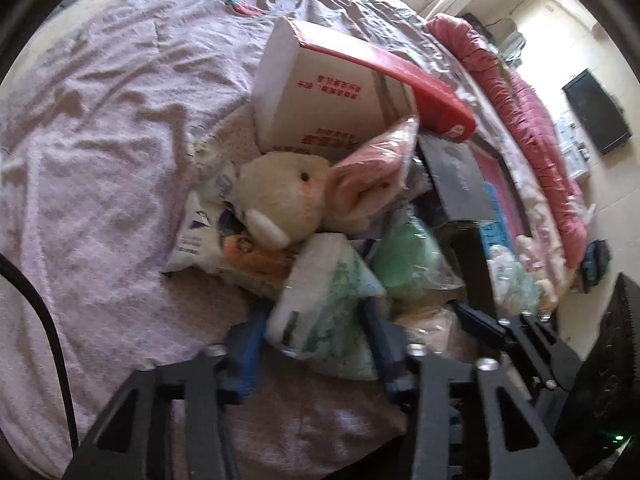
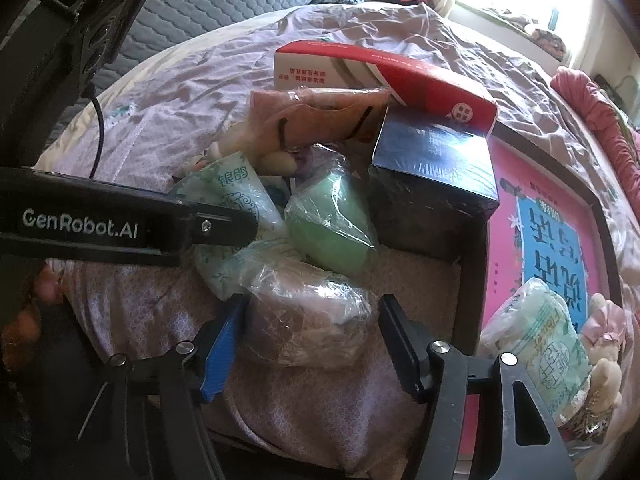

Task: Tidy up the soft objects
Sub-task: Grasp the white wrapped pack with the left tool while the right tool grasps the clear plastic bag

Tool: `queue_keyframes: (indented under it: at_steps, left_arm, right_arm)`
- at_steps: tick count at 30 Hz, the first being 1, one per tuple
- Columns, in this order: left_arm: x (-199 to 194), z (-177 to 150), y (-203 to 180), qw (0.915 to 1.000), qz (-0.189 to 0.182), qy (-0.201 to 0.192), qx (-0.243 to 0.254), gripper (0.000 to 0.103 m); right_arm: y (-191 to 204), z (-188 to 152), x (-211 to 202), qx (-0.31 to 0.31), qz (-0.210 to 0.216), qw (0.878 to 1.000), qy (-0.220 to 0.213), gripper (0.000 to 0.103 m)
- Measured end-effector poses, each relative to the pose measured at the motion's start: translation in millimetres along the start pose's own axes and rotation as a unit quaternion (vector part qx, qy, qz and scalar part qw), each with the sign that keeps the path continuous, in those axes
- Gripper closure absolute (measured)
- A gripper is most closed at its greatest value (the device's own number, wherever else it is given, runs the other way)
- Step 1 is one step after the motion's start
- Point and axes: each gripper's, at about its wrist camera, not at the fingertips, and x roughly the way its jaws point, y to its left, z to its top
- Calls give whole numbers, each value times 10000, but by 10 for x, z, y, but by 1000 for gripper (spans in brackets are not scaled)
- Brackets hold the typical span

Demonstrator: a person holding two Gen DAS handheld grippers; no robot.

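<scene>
The left gripper (image 1: 320, 336) clamps a soft, crinkly green-and-white tissue pack (image 1: 324, 308) near the front of the pile on the wrinkled lilac sheet (image 1: 100, 160). The right gripper (image 2: 312, 328) straddles a lumpy bundle (image 2: 312, 316) in clear, glossy film; whether its pads press it cannot be told. A fuzzy cream plush rabbit (image 1: 280, 196) lies behind, before a rigid red-and-white carton (image 1: 328, 92).

The bedsheet (image 1: 100, 128) is pale lilac with a fine print. The plush rabbit (image 1: 280, 196) is cream with pink ears. The box (image 1: 332, 92) is white with a red top. The tissue pack (image 1: 332, 312) is white with green pattern.
</scene>
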Motion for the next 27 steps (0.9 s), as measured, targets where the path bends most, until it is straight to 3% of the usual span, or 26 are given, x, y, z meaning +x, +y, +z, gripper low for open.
queue_keyframes:
  at_steps: [8,27]
  left_arm:
    - [-87,-60,-102,9996,-34,-159,238,77]
    - [-498,-235,-248,9959,493,-434,624,83]
  right_arm:
    - [-1,-4,-87,38,-27,9999,-120,37]
    - [-117,-8,-445,400,55,9978,-535,38]
